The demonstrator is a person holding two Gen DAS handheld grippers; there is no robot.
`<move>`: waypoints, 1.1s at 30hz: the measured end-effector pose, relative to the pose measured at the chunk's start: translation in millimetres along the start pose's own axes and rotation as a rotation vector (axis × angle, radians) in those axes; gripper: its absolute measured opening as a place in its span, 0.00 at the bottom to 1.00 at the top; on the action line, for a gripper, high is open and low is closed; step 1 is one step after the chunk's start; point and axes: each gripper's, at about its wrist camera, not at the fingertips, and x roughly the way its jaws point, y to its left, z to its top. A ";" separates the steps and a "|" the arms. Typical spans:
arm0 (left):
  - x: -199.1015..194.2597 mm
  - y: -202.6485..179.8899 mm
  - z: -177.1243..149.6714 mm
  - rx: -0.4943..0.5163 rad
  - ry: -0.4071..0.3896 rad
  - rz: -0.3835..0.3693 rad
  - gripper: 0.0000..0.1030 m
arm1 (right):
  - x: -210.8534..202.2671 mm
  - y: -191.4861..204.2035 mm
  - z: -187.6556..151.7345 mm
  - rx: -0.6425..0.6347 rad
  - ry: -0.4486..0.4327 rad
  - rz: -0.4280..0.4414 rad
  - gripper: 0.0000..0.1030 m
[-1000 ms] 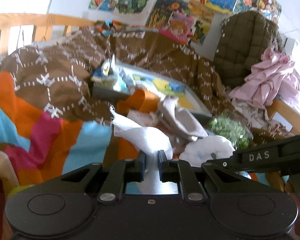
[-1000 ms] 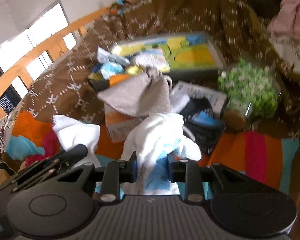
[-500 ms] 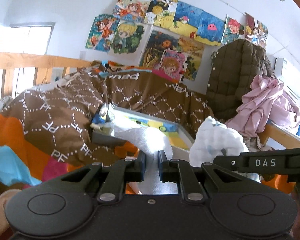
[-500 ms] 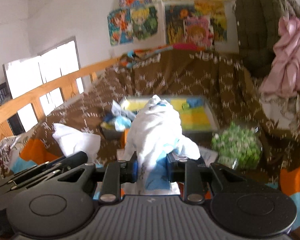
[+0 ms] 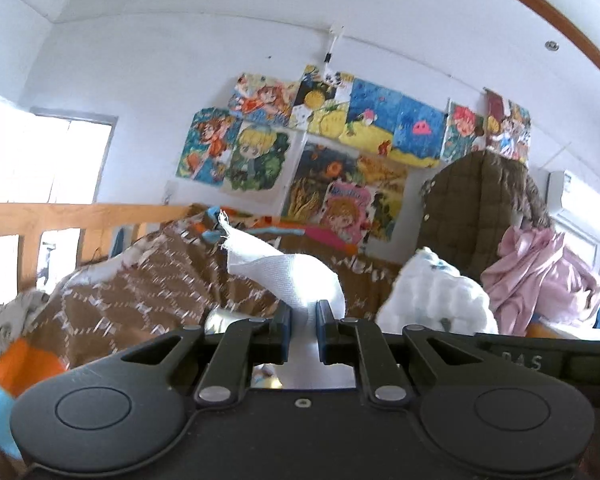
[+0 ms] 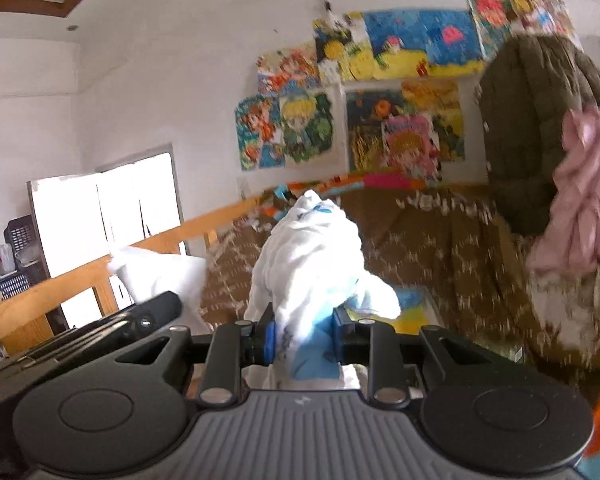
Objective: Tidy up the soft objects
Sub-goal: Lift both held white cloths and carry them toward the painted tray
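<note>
White cloth [image 5: 292, 276]: at centre frame in the left wrist view, pinched between the nearly closed fingers of the left gripper [image 5: 302, 330]. Its free end rises to the upper left, with a frayed tip. The lower end is hidden behind the gripper body.

White-and-blue bundle [image 6: 312, 264]: at centre frame in the right wrist view, clamped by the right gripper [image 6: 304, 338], with the fingers pressing on both sides. The bundle stands up above the fingers; its lower part is cut off by the gripper housing. It also shows at right of centre in the left wrist view [image 5: 436, 296], beside the white cloth and apart from it.

The brown blanket [image 5: 152, 296] fills the middle ground in both views and is blurred in the right wrist view. What lies on the bed below is blocked by both gripper bodies.

Surroundings: a wooden rail [image 5: 80, 216] at left, drawings [image 5: 340, 136] on the white wall, a quilted olive coat [image 6: 536, 120] and pink fabric [image 6: 584, 192] at right, and a bright window [image 6: 104, 216] at left.
</note>
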 end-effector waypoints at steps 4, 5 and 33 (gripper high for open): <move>5.7 -6.4 20.8 0.008 -0.017 -0.023 0.13 | 7.1 2.5 15.9 -0.054 -0.058 -0.004 0.29; 8.7 -6.9 24.9 0.016 -0.017 -0.029 0.13 | 11.0 1.0 18.4 -0.054 -0.063 -0.007 0.29; 262.9 -1.1 9.6 0.044 0.160 -0.098 0.13 | 212.7 -126.9 22.5 0.176 -0.063 -0.220 0.30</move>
